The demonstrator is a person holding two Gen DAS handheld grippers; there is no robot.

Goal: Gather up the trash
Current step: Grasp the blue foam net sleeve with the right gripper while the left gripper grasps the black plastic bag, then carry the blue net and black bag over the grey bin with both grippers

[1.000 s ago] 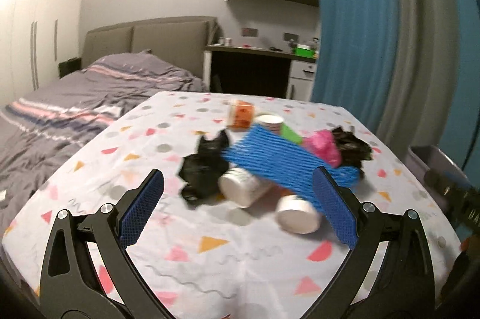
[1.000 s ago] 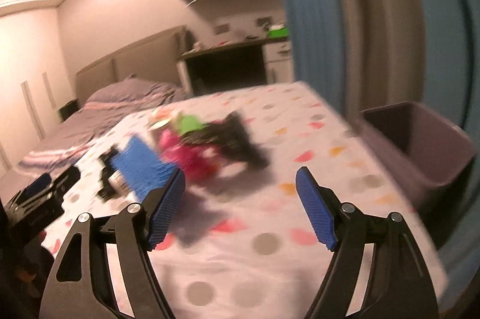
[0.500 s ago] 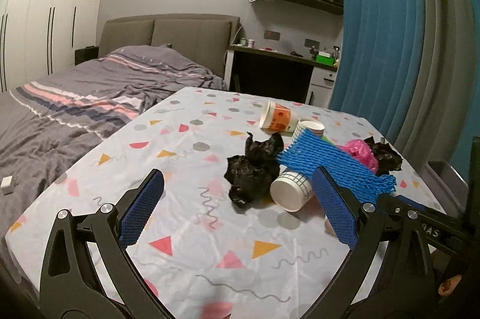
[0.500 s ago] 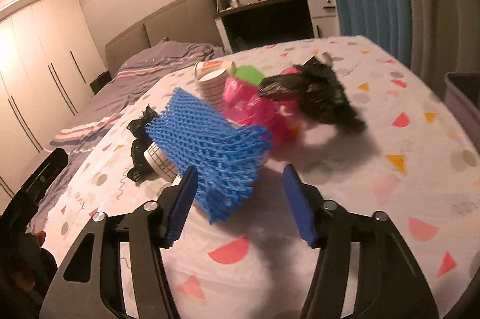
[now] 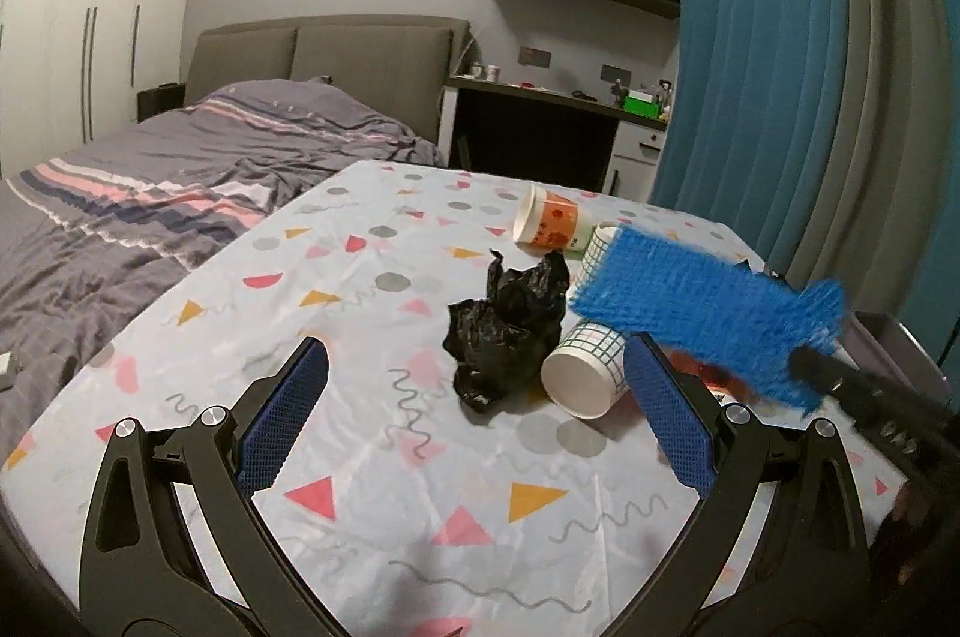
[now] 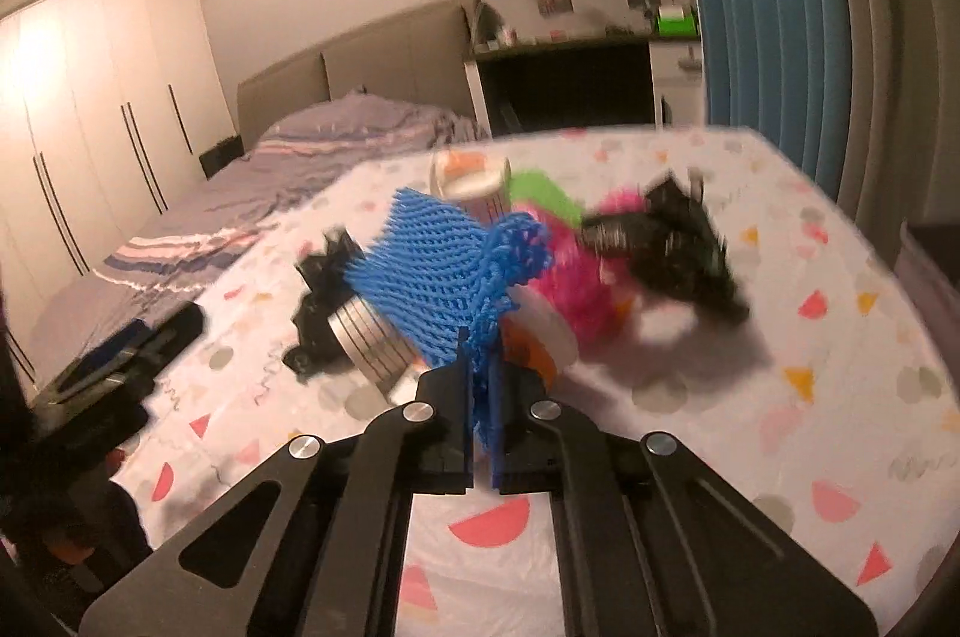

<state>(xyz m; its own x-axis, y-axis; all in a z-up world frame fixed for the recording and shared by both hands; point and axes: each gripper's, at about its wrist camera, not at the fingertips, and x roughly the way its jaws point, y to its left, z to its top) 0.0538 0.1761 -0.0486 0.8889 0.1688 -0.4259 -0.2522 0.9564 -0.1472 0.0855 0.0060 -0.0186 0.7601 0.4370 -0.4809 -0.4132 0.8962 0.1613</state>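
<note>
A heap of trash lies on a table with a patterned cloth [image 5: 372, 289]. My right gripper [image 6: 478, 385] is shut on the near end of a blue foam net [image 6: 444, 265], which shows lifted above the heap in the left wrist view [image 5: 708, 307]. My left gripper [image 5: 474, 421] is open and empty, in front of a crumpled black bag [image 5: 510, 331] and a checked paper cup [image 5: 588, 367] lying on its side. An orange paper cup [image 5: 549, 223] lies farther back. A pink bag [image 6: 576, 265] and another black bag [image 6: 678, 241] lie to the right.
A grey bin [image 6: 930, 271] stands off the table's right edge, also in the left wrist view [image 5: 894, 337]. A bed [image 5: 150, 193] lies to the left, a desk [image 5: 540, 121] behind, and a blue curtain [image 5: 780, 67] on the right.
My right gripper has closed on the blue foam net and lifted its end. My left gripper has stayed open and drawn back a little to the left.
</note>
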